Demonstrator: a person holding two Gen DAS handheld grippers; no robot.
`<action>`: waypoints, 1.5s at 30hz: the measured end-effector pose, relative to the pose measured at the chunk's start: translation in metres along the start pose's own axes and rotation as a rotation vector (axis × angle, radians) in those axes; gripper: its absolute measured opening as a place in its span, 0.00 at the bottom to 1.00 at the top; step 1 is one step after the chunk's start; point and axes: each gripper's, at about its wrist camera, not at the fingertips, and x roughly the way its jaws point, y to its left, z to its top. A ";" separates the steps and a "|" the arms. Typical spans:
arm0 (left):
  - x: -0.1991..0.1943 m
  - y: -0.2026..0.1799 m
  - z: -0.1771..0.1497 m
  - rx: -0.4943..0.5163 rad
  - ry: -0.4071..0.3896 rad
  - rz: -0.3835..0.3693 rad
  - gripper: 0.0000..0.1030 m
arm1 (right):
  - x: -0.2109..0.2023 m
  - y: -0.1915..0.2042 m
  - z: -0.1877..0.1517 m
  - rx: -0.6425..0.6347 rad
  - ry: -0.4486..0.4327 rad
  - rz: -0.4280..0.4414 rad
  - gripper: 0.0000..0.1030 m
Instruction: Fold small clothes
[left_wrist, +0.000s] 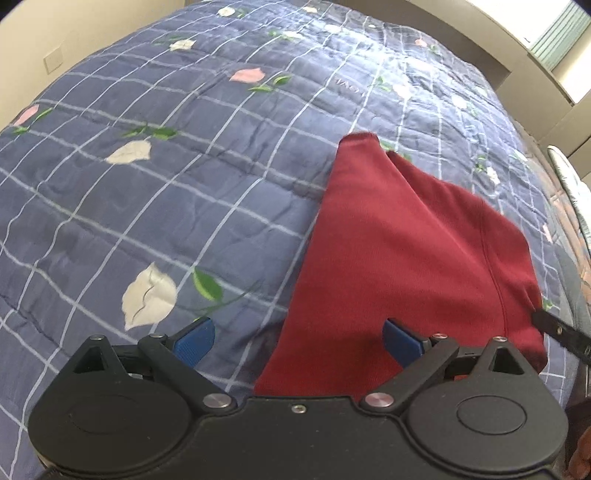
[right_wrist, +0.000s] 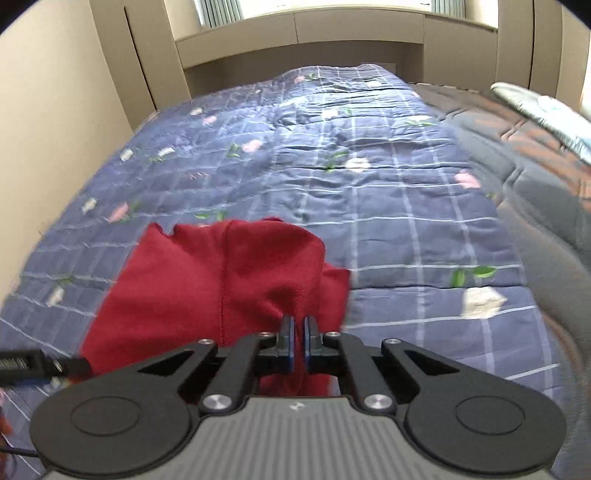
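The right gripper (right_wrist: 299, 330) pinches a fold of the red garment (right_wrist: 221, 280) — its jaws are squeezed tight on the cloth. The left gripper (left_wrist: 297, 338) is wide open, with the garment's edge between its blue pads (left_wrist: 194, 339). The garment lies on the blue flowered quilt (right_wrist: 388, 206) — long side running up the quilt, narrow end pointing away.

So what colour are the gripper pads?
Blue pads, clearest in the left wrist view.
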 end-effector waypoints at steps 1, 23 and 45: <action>0.000 -0.002 0.001 0.003 -0.003 -0.004 0.95 | 0.000 -0.003 -0.001 -0.001 0.005 -0.011 0.05; 0.017 -0.011 -0.009 -0.005 0.070 -0.046 0.95 | -0.021 -0.020 -0.030 0.151 0.116 0.091 0.40; 0.003 0.003 -0.003 -0.037 0.048 -0.055 0.96 | -0.023 0.027 -0.042 0.133 0.179 0.120 0.05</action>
